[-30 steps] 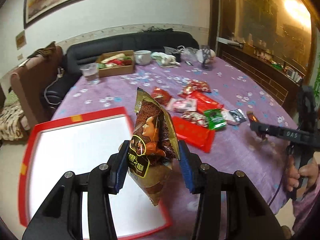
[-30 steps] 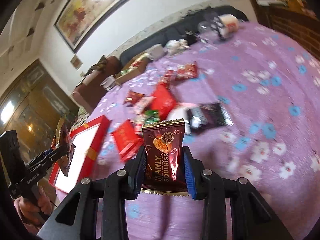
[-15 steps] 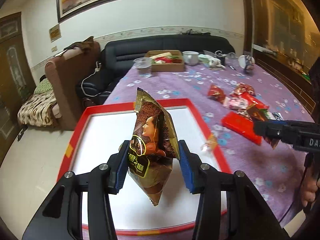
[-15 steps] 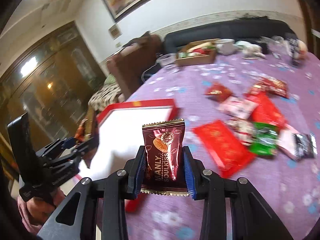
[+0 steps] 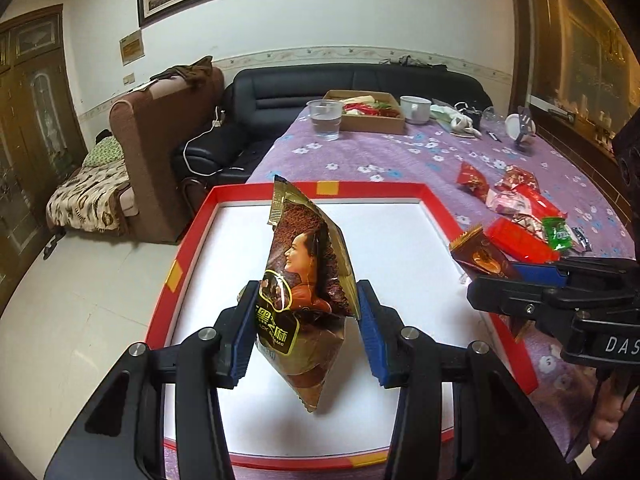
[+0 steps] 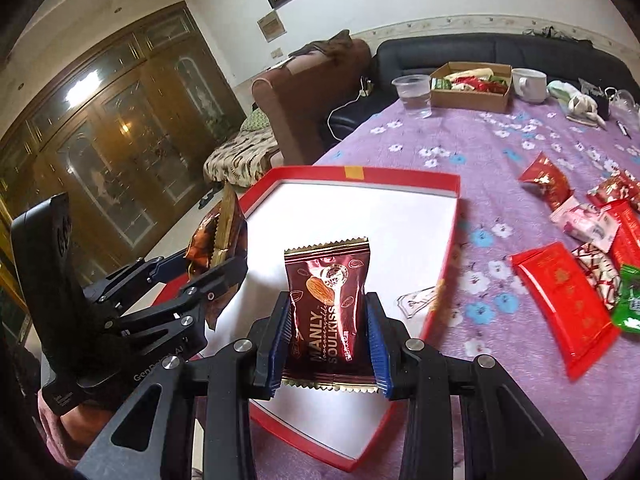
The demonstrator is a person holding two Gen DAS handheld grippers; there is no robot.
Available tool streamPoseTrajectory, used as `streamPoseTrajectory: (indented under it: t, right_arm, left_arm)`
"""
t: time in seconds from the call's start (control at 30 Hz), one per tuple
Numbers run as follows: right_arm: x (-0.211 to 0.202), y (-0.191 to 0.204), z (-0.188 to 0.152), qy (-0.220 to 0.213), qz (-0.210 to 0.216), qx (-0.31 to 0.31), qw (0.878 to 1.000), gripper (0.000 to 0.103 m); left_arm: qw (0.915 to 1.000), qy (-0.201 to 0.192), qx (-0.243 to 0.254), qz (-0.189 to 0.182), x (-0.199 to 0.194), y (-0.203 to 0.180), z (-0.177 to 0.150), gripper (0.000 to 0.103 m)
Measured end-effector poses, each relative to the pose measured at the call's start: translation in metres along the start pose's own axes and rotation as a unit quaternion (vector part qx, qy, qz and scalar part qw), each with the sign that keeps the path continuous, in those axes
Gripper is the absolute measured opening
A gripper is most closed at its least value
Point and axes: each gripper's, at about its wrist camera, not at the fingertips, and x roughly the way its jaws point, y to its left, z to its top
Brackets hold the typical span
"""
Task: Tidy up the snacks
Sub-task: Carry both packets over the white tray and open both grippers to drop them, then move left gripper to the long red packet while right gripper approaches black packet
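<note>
My left gripper [image 5: 306, 340] is shut on a brown and gold snack packet [image 5: 308, 280] with a woman's face, held upright above the red-rimmed white tray [image 5: 192, 236]. My right gripper [image 6: 327, 344] is shut on a dark red Manly Soulkiss packet [image 6: 328, 304], held over the tray's near part [image 6: 448, 248]. The right gripper [image 5: 516, 280] with its packet [image 5: 480, 254] shows at the tray's right rim in the left wrist view. The left gripper [image 6: 216, 276] with its packet [image 6: 218, 232] shows at the tray's left side in the right wrist view.
Several loose snack packets [image 6: 560, 300] lie on the purple flowered tablecloth [image 6: 500, 148] right of the tray. A cardboard box of snacks [image 6: 472, 88], a plastic cup [image 6: 414, 92] and a white mug [image 6: 530, 84] stand at the far end. Sofas lie beyond.
Both grippers have swung left from the snack pile to over the tray, each keeping its packet. The right gripper has come close beside the left one.
</note>
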Motion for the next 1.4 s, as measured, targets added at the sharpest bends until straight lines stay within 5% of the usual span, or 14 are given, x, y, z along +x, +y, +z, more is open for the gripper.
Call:
streamPoseTrajectory:
  t: [0.3,0.43,0.63,1.07,1.4]
  right_arm:
    - [0.008,-0.004,0.0,0.011,0.015,0.014,1.0,0.039]
    - [0.0,-0.015,-0.001,-0.003,0.018,0.031,0.999,0.042]
    - [-0.03,-0.055,-0.01,-0.033,0.001,0.078,0.996,0.048]
    - [-0.132,-0.181,-0.054,-0.092,-0.098,0.184,0.974,0.057]
    - [-0.157,-0.238,-0.061,-0.065,-0.193,0.187,0.961,0.058]
  left_arm:
    - [0.9996,0.01,-0.008,0.026,0.004,0.008,-0.003,0.047]
    - [0.9991,-0.008,-0.01,0.04,-0.006,0.009,-0.001,0.071]
    - [0.9996,-0.019,-0.002,0.022,-0.014,-0.004,0.004,0.074]
    - [0.9942,0.001,0.084,-0.066,-0.016,-0.121,0.022,0.075]
    - [0.9879,0.049,0.11,-0.098,0.014,-0.188,0.047,0.075]
